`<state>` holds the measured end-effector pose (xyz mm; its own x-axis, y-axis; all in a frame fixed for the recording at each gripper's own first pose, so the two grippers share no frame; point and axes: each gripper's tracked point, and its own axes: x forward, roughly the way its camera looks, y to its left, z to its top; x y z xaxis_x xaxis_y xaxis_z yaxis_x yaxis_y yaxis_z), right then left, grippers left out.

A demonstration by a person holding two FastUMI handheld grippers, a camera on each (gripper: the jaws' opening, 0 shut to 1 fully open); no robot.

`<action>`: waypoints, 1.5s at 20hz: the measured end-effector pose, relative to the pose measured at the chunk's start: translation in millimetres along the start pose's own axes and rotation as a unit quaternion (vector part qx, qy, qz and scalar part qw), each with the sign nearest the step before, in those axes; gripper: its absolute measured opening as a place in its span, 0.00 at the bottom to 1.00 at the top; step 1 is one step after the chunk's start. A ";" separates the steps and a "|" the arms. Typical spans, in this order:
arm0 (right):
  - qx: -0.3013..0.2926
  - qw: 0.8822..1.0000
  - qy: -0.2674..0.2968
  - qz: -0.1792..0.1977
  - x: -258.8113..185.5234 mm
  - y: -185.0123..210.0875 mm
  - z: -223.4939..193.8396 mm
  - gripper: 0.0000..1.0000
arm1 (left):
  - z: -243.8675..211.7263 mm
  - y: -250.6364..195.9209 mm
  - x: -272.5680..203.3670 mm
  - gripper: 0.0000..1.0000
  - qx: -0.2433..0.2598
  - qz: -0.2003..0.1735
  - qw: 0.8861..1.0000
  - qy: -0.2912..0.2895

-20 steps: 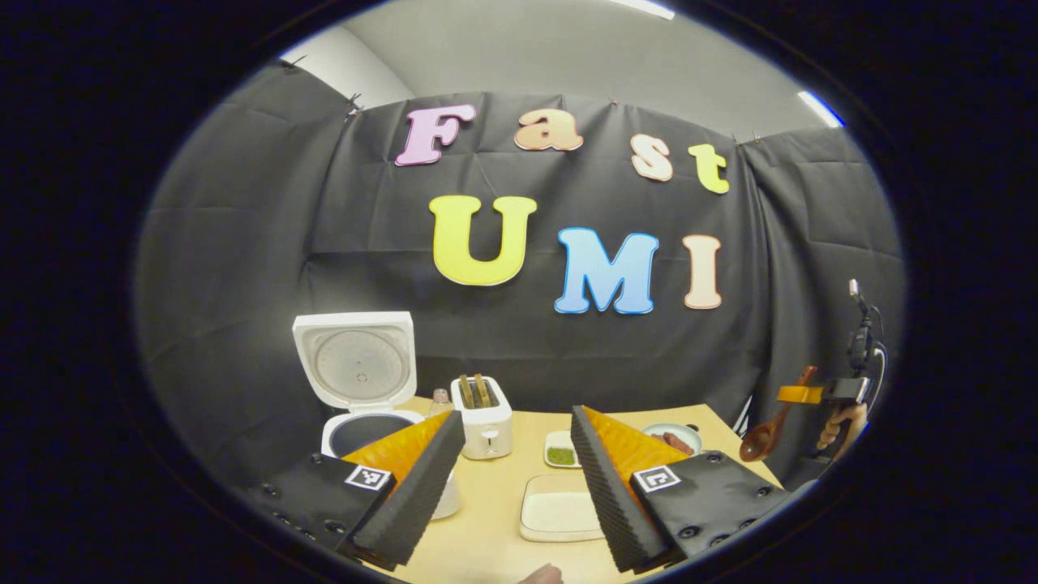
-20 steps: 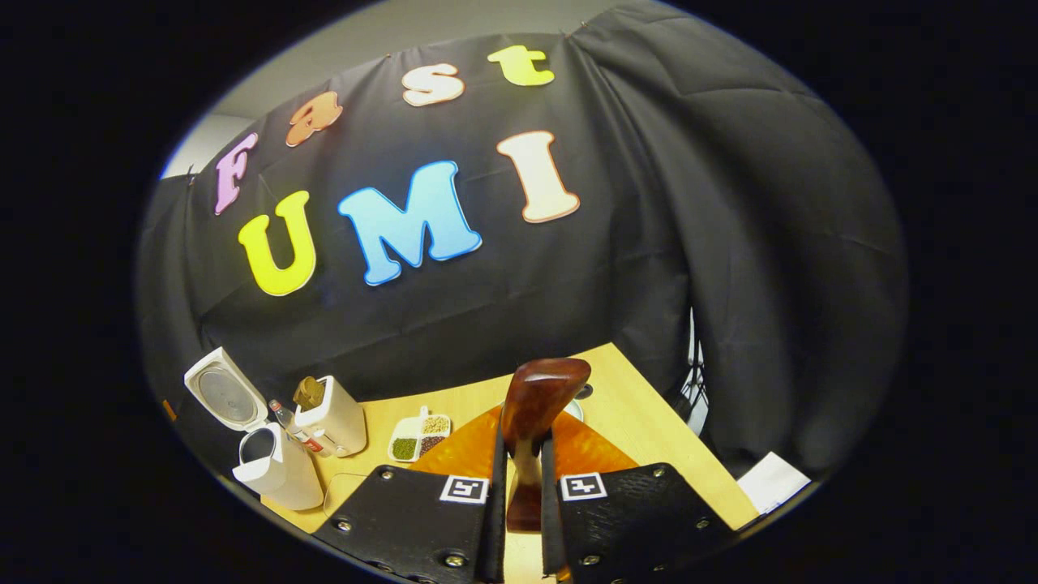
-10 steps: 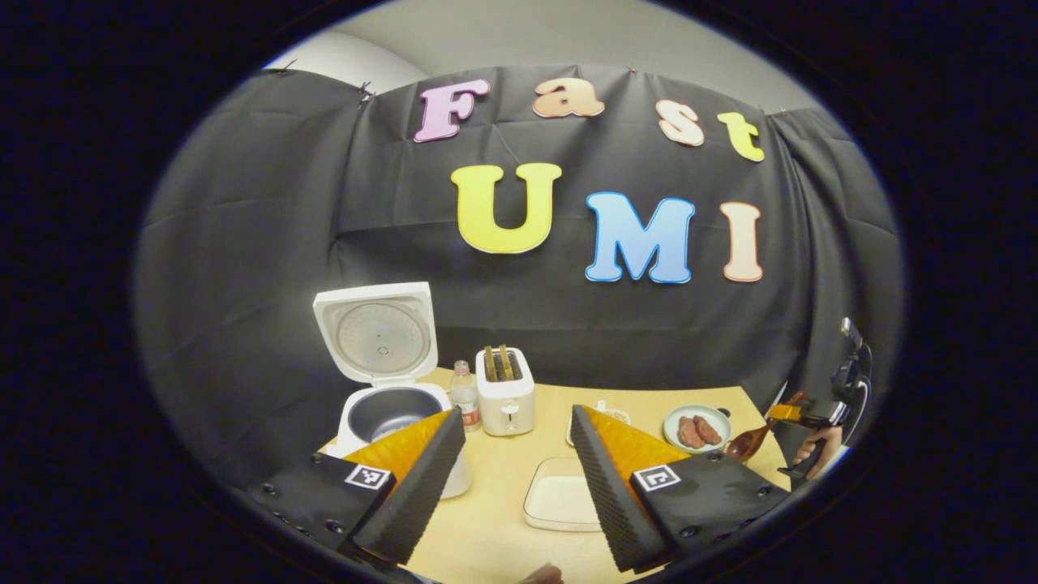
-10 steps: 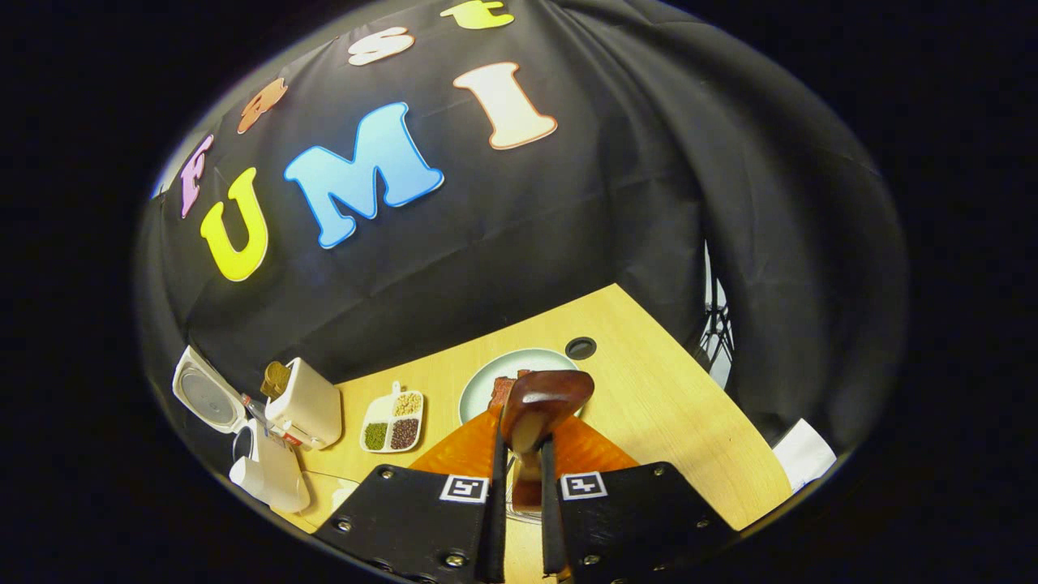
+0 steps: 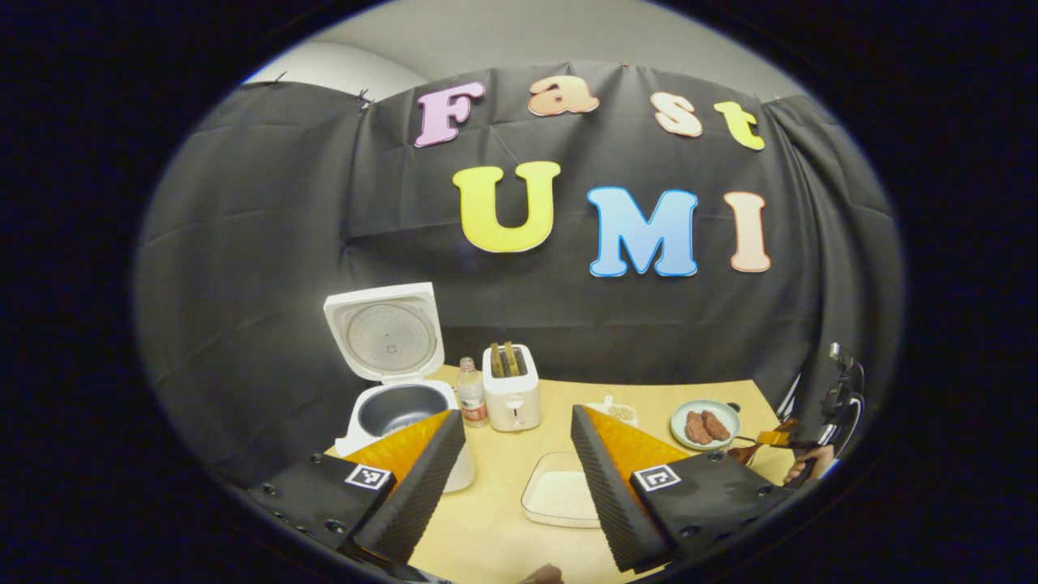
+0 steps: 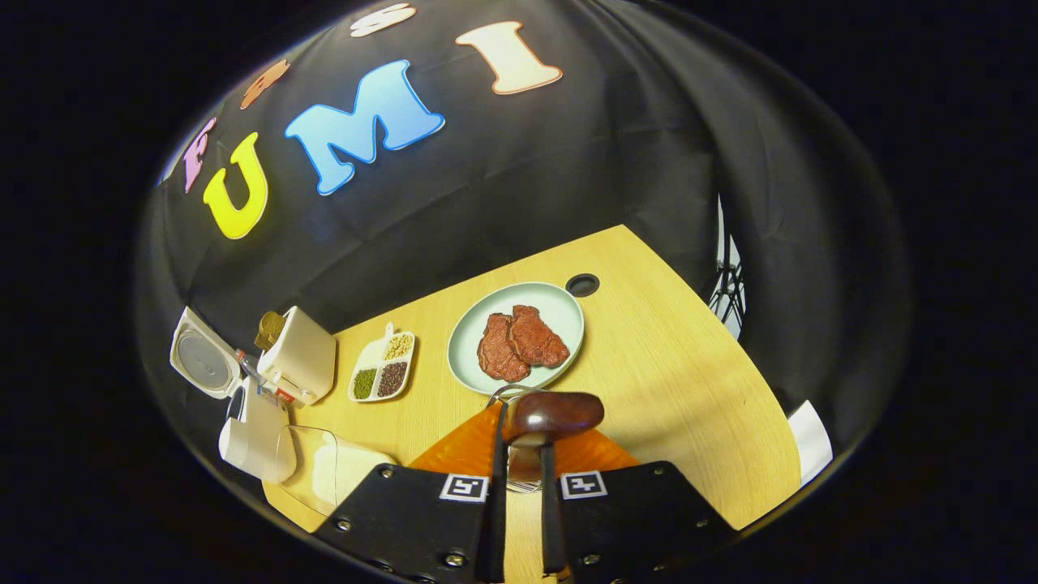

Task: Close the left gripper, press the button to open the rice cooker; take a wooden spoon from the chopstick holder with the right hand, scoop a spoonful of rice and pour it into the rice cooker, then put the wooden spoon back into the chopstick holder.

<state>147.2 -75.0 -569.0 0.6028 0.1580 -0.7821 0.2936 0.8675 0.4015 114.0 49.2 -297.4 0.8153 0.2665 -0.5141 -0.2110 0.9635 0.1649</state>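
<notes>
Right gripper (image 6: 519,487) clenched on the wooden spoon (image 6: 554,412) to carry it for scooping; left gripper (image 5: 511,478) released, rice cooker (image 5: 397,381) at 11 o'clock lid-up for pouring.

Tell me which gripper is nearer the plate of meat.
Right. The right gripper, shut on the wooden spoon, hangs just short of the plate of meat. The left gripper, open, is farther back, with the rice tray ahead.

Wooden table (image 6: 673,365): steak plate (image 6: 483,323) mid-surface, divided bean dish (image 6: 383,367) beside it, toaster (image 6: 306,357) and open rice cooker (image 5: 393,381) beyond.
</notes>
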 end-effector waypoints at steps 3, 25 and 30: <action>0.012 1.000 0.011 0.011 -6.1 -1.4 -2.7 0.18 | 2.9 -8.5 -7.0 0.87 0.003 -0.004 1.000 -0.004; 0.042 0.998 -0.032 0.041 -103.1 -9.5 14.6 0.52 | 30.3 -6.1 -33.5 0.87 0.006 -0.045 0.997 -0.058; 0.046 0.993 -0.095 0.046 -150.6 38.1 42.0 0.52 | 43.6 31.3 -17.4 0.87 -0.018 -0.072 0.994 -0.078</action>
<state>98.8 -85.5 -415.8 0.7566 0.1358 -0.6396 0.2921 0.8050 0.5164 116.7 73.6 -246.6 0.9116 0.1202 -0.3931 -0.1019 0.9925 0.0672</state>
